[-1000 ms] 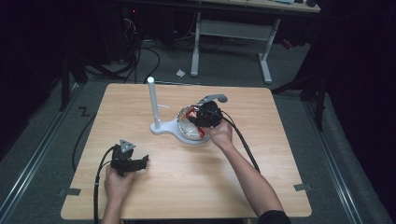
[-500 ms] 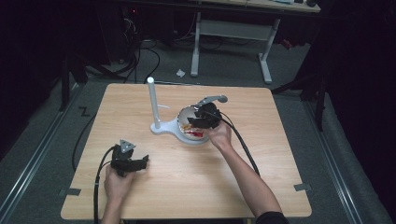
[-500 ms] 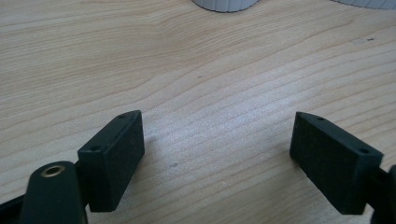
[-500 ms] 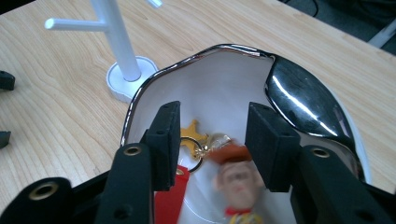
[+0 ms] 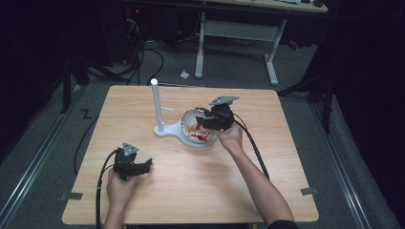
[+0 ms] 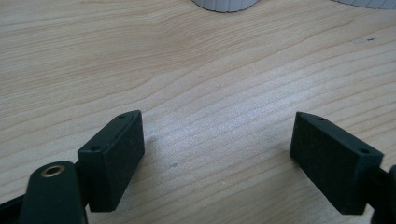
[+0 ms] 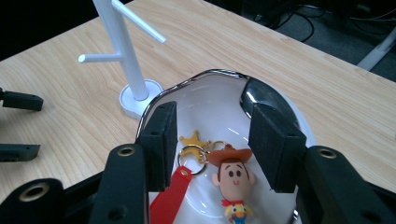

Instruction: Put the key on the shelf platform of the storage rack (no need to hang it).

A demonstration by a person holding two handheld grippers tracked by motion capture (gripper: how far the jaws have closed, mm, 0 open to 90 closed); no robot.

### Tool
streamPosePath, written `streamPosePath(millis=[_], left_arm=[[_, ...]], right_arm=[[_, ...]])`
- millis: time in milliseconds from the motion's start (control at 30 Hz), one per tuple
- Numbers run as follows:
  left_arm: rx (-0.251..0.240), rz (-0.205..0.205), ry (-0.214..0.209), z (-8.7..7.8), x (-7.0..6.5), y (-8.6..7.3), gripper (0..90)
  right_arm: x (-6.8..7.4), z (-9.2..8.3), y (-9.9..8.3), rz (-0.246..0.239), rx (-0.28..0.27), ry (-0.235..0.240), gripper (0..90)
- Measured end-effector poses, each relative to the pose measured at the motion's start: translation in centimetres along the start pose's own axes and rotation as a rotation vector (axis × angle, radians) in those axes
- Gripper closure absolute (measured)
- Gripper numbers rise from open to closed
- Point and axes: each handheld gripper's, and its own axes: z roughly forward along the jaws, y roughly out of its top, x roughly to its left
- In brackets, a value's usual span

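White ceramic forms the bowl point(image 7: 261, 121), which sits on the wooden tabletop point(image 5: 286, 191) just beside the round base of a white peg stand point(image 7: 126, 60). A keychain point(image 7: 231, 179) lies inside the bowl: a cowboy figure with a brown hat, a gold star charm, metal rings and a red strap.

Right tool point(image 7: 212, 144): hovering directly over the bowl, pointing down at the keychain. Its jaws have just been opening and now stand moderately apart. The keychain lies below the gap between them; the pads press on nothing.

Left tool point(image 6: 219, 144): resting low over bare wood near the front edge of the tabletop, well apart from the bowl, jaws wide with nothing between them.

Progress, judged from the layout: the keychain rests in the bowl with no tool gripping it, and both pegs of the stand are bare. If the work is hanging the keychain on a peg, gripping, lifting and hanging all remain. If it is depositing the keychain in the bowl, only withdrawing the right tool remains.
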Motion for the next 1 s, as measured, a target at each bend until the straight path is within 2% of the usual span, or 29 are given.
streamPosePath(millis=[533, 1000], left_arm=[[0.001, 0.001, 0.000, 0.0, 0.0, 0.0, 18.2], [0.001, 0.001, 0.000, 0.0, 0.0, 0.0, 18.1]], right_arm=[[-1.8, -3.5, -0.8, 0.038, -0.051, -0.042, 52.5], [-2.7, -5.8, -1.4, 0.040, -0.079, -0.074, 51.5]])
